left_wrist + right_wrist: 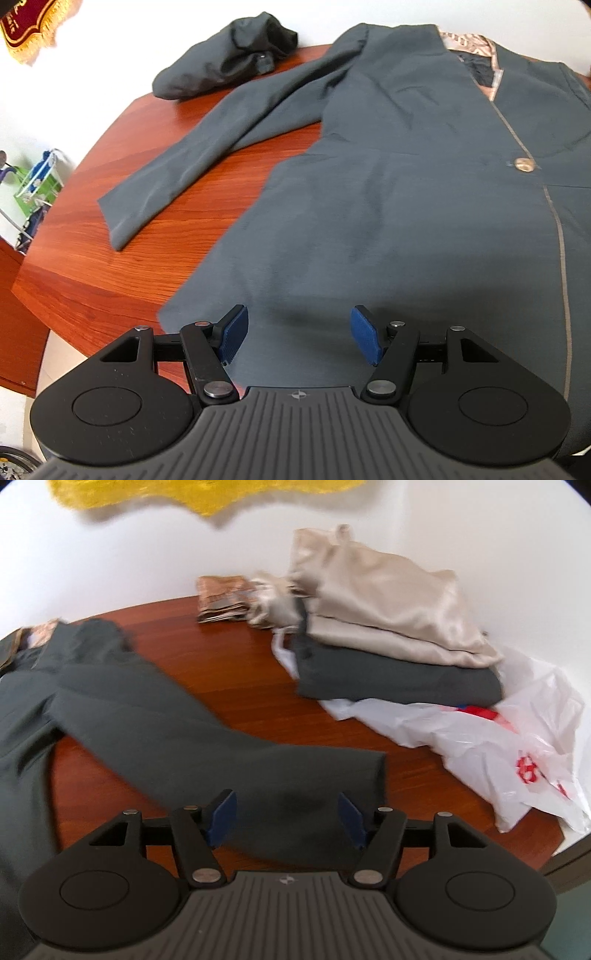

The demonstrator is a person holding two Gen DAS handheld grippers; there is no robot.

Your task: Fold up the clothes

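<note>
— What do we see carrying everything here?

— We see a reddish-brown wooden table with a rounded edge (92,266). Directly on it lies a dark grey jacket with a beige trim and one gold button (406,184), spread flat, its sleeves out to each side.

— And beside it?

— On the left view we have a crumpled dark grey garment (225,62) near the far edge. On the right view we find a white plastic bag with red print (480,738), with folded dark grey and beige clothes (391,635) stacked on it, and a small patterned brown cloth (221,598) just beside.
</note>
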